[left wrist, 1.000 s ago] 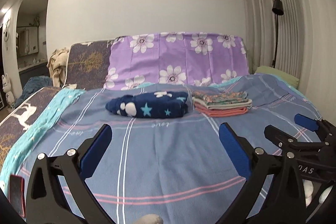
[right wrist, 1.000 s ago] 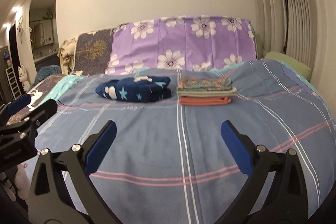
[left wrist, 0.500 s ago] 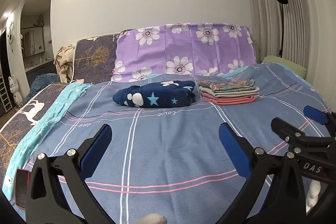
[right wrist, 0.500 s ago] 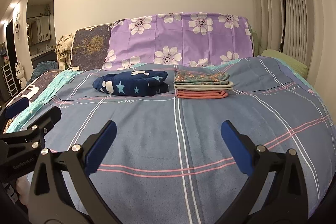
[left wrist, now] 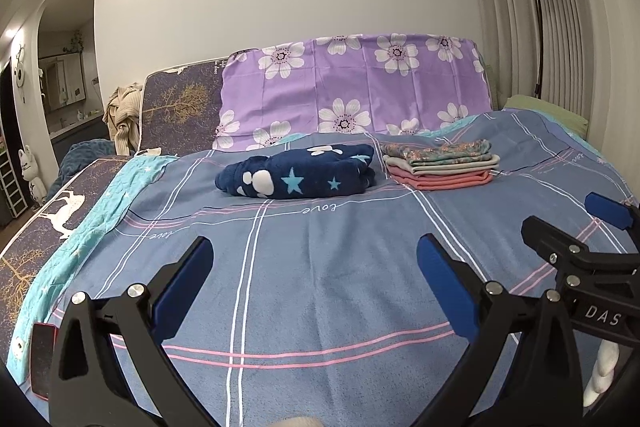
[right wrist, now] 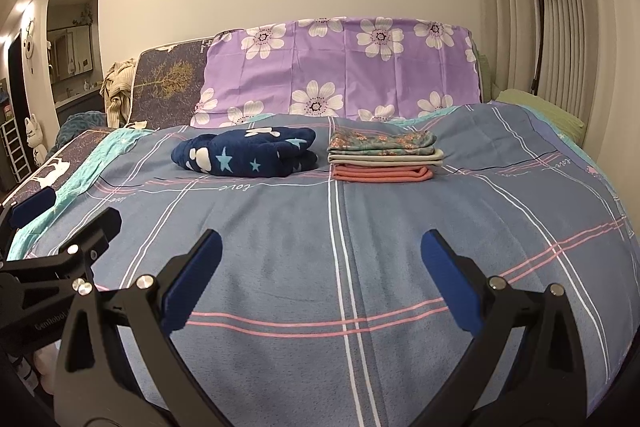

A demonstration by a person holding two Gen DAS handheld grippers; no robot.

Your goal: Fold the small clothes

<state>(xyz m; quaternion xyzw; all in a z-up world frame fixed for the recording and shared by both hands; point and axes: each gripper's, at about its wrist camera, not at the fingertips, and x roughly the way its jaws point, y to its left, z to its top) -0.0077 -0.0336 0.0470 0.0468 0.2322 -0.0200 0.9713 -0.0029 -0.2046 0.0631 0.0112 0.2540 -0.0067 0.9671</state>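
- Since the earlier frames, both cameras have drawn back and risen a little: more of the blue plaid bedspread (left wrist: pixel 320 267) now lies between the tongs and the clothes, and the folded items sit slightly farther off. The clothes themselves have not shifted.
- At far left in the left wrist view, a red-edged phone (left wrist: pixel 42 359) lies at the bed's near edge on the teal sheet (left wrist: pixel 100 211).
- The left tongs (left wrist: pixel 312 283) hang above the bedspread with the blue pads spread wide, released and holding nothing; they also show at the left edge of the right wrist view (right wrist: pixel 60 223).
- A folded navy fleece garment with stars and white shapes (left wrist: pixel 298 177) rests on the bedspread toward the head of the bed, left of centre (right wrist: pixel 246 153).
- Just beside it, to its right and not touching, stands a neat stack of folded small clothes (left wrist: pixel 442 163): a floral piece on top, a beige one in the middle, a coral one at the bottom (right wrist: pixel 384 157).
- Behind both leans a purple floral pillow cover (left wrist: pixel 356 87).
- The right tongs (right wrist: pixel 320 279) are likewise spread apart and empty above the bedspread, seen from the side at the right edge of the left wrist view (left wrist: pixel 580 227).
- A black floor lamp (right wrist: pixel 538 7) stands at far right by the curtain.
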